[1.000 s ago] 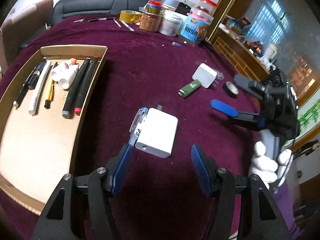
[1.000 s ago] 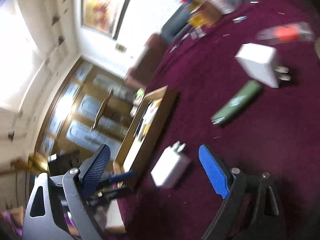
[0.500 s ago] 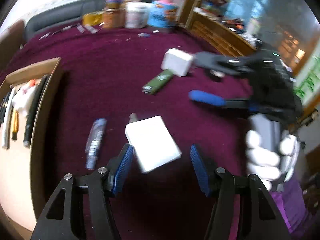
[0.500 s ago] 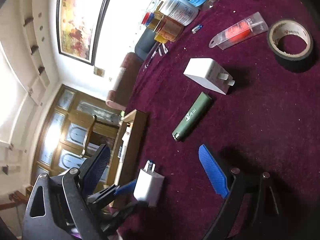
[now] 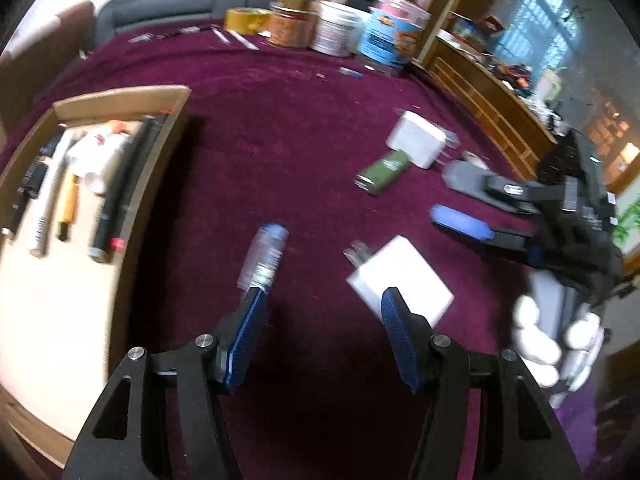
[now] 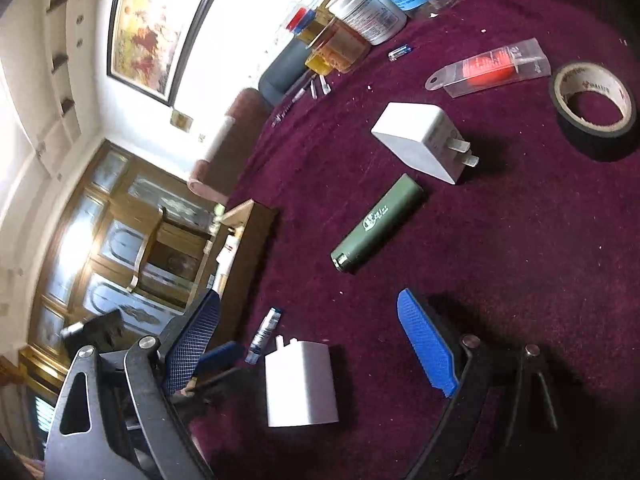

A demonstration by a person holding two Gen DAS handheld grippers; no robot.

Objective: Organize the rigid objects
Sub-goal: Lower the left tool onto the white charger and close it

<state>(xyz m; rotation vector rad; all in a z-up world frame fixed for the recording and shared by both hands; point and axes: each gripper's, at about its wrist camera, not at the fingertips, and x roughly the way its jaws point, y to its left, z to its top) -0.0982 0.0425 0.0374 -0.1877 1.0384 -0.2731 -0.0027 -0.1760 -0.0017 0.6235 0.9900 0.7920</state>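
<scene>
Left wrist view: the left gripper (image 5: 322,308) hangs over the maroon tablecloth (image 5: 280,128) with its jaws apart and nothing between the pads. A white charger (image 5: 404,276) lies flat at 1 o'clock of the gripper, partly behind the right-hand blue pad, not clamped. A clear tube with a blue cap (image 5: 266,256) lies at 11 o'clock, its near end just beside the left-hand pad. A cardboard tray (image 5: 160,184) at 9 o'clock holds pens and markers (image 5: 116,192) laid side by side and a white bottle (image 5: 100,152). A green cylinder (image 5: 384,172) and a second white plug adapter (image 5: 416,144) lie touching at 1 o'clock, farther out. Jars and tins (image 5: 344,28) stand at 12 o'clock along the far edge.

Right wrist view: the right gripper (image 6: 308,340) has its jaws spread wide, released, gripping nothing; the white charger (image 6: 300,384) lies on the cloth between them, untouched. The green cylinder (image 6: 378,222) lies at 1 o'clock, the plug adapter (image 6: 420,140) beyond it. A roll of black tape (image 6: 592,100) sits at 2 o'clock, beside a clear packet with a red object (image 6: 492,68).
</scene>
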